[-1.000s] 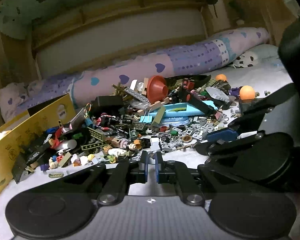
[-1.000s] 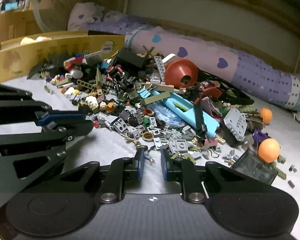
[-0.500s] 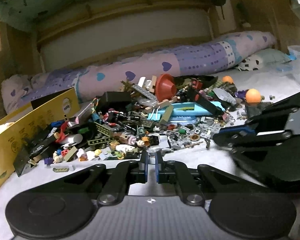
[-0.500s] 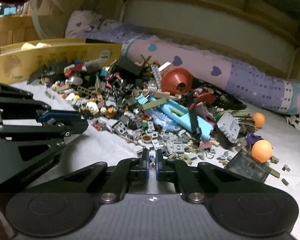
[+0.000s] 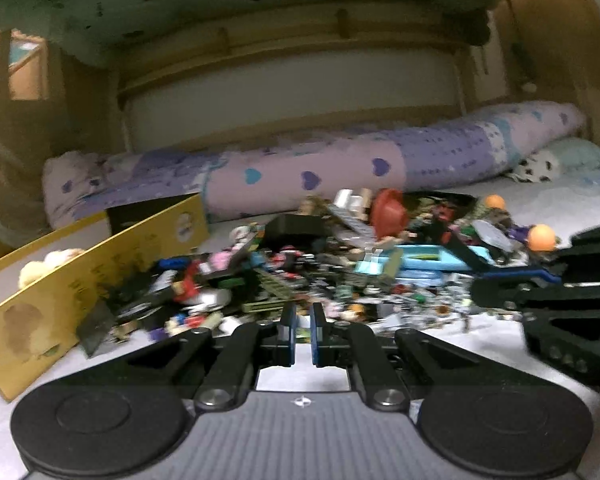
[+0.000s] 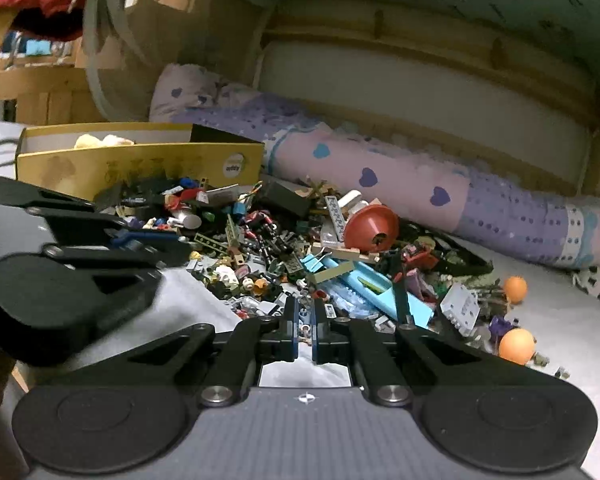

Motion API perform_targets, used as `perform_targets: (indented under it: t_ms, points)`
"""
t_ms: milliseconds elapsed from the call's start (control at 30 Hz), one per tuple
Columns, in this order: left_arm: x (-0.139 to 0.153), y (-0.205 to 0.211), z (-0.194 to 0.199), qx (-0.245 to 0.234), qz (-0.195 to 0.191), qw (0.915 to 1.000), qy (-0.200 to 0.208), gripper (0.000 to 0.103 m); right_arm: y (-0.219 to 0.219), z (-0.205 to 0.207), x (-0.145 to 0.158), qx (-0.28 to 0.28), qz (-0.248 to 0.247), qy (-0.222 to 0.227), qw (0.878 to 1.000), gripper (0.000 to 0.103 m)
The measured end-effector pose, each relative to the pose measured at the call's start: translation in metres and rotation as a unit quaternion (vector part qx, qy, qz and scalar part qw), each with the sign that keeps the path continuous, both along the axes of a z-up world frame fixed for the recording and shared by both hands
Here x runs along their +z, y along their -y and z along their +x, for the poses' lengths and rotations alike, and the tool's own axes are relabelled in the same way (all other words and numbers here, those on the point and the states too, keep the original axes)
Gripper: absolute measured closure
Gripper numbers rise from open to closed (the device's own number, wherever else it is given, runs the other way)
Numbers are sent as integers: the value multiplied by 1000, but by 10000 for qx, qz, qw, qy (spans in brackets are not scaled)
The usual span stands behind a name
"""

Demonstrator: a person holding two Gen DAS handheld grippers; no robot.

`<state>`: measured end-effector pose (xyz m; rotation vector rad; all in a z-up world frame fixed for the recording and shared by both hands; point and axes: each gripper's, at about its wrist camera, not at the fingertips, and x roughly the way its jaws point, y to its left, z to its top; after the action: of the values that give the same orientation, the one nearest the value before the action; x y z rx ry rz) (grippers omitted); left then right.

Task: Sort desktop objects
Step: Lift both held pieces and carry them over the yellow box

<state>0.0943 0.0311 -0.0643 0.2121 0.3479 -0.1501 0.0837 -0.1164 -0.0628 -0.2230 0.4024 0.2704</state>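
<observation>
Toy bricks (image 6: 284,248) lie heaped on the bed (image 6: 572,332) beside the yellow box (image 6: 140,160), probably their bin, while both grippers, left (image 5: 303,334) and right (image 6: 305,334), hover closed and apparently empty.

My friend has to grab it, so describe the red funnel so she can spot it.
Start at the long purple heart-print pillow. Just in front of it lies a heap of toy bricks. The red funnel lies on its side on the heap, the only big round cone there.

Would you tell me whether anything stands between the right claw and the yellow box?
Yes. The left claw reaches in from the left, between the right claw and the box, and the pile is heaped against the box's front wall.
</observation>
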Motion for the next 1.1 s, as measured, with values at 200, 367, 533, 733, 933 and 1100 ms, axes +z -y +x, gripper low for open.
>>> perform_targets:
  t_ms: [200, 367, 533, 733, 933, 1100]
  points:
    - [10, -32, -2, 347, -84, 9991, 232, 96, -12, -5, 3, 84, 58, 33, 9999, 96]
    - [26, -59, -4, 658, -248, 9963, 491, 96, -40, -14, 18, 433, -14, 378, 9983, 96]
    - [45, -89, -7, 950, -421, 9919, 734, 96, -59, -16, 33, 625, 39, 493, 9968, 96]
    - [61, -121, -4, 1348, -433, 9850, 988, 96, -72, -9, 45, 851, 763, 170, 9933, 96]
    - [76, -162, -4, 1864, -539, 9730, 1247, 96, -101, 0, 58, 1132, 938, 47, 9891, 96]
    - [88, -193, -15, 2008, -735, 9676, 1344, 97, -134, 18, 69, 1362, 1076, -79, 9848, 96]
